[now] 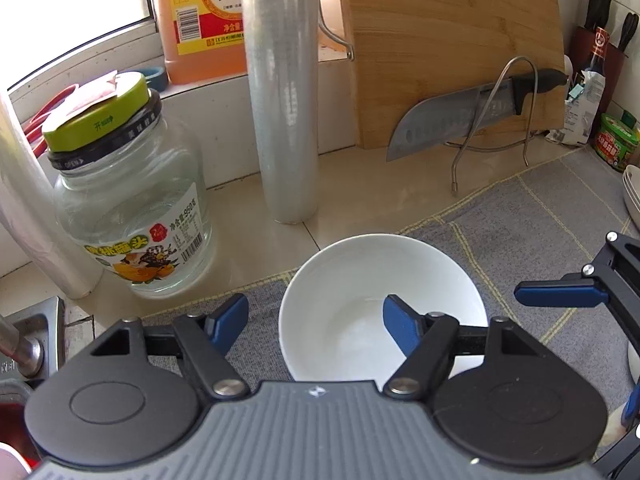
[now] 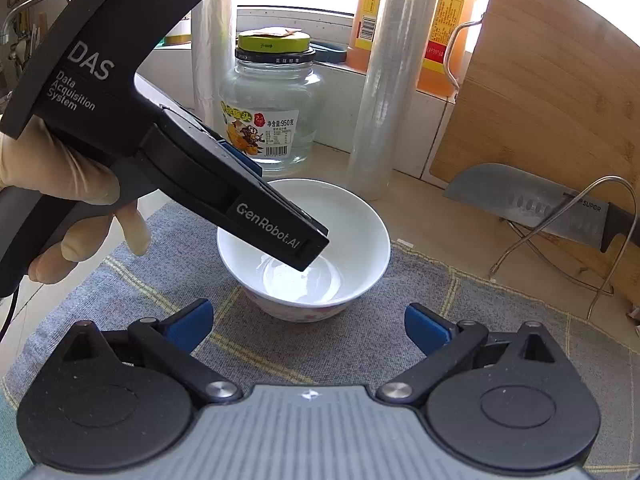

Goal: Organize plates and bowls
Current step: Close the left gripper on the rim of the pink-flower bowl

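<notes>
A white bowl [image 1: 360, 280] stands on a grey cloth mat [image 1: 540, 220]; in the right wrist view the bowl [image 2: 352, 220] shows a patterned outer wall. My left gripper [image 1: 316, 320] is open, its jaws straddling the bowl's left rim, one finger inside and one outside. In the right wrist view the left gripper's body [image 2: 276, 232] reaches over the bowl. My right gripper [image 2: 308, 326] is open and empty just in front of the bowl, above the mat [image 2: 120, 288]. Its blue fingertip [image 1: 560, 294] shows at the right in the left wrist view.
A glass jar [image 1: 132, 208] with a green lid, a roll of cling film [image 1: 284, 92], an orange bottle [image 1: 200, 16], and a bamboo cutting board [image 1: 448, 40] with a knife [image 1: 460, 116] on a wire stand line the back. Stacked white dishes [image 1: 632, 192] sit far right.
</notes>
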The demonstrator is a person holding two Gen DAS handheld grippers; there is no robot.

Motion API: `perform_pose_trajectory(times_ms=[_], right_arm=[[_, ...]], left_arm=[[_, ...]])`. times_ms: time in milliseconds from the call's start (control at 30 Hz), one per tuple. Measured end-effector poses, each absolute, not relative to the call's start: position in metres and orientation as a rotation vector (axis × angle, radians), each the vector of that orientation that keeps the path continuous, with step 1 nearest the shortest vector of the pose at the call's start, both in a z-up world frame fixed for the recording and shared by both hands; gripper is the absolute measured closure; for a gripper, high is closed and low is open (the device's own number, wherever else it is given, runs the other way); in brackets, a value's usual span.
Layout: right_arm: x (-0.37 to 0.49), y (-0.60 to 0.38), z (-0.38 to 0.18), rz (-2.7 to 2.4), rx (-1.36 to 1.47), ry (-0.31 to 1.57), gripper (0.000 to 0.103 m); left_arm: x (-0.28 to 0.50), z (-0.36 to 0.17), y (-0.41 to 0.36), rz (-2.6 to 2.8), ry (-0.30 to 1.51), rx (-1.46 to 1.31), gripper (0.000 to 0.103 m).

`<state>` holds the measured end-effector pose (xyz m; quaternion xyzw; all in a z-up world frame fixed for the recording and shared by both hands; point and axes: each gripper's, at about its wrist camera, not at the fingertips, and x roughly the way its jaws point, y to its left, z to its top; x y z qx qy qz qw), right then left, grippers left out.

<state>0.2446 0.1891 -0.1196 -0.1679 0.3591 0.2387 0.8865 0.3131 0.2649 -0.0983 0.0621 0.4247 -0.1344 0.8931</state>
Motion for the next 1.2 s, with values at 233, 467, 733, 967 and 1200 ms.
perform_pose_trajectory(times_ms=[233, 467, 733, 967, 1200], right_arm=[[0.256, 0.197, -0.129, 0.503, -0.359, 0.759, 0.001], [0.264, 0.201, -0.133, 0.516, -0.376, 0.764, 0.006], [0.267, 0.202, -0.135, 0.540, -0.396, 0.757, 0.013], [0.268, 0.202, -0.135, 0.551, -0.393, 0.755, 0.015], [0.268, 0.201, -0.134, 0.553, -0.392, 0.756, 0.015]], left_arm=[[0.326, -0.108, 0.266, -0.312, 0.911, 0.130, 0.038], [0.332, -0.113, 0.263, -0.335, 0.932, 0.124, 0.046], [0.334, -0.113, 0.261, -0.356, 0.935, 0.133, 0.047], [0.335, -0.112, 0.260, -0.375, 0.940, 0.138, 0.053], [0.336, -0.109, 0.259, -0.396, 0.940, 0.143, 0.054]])
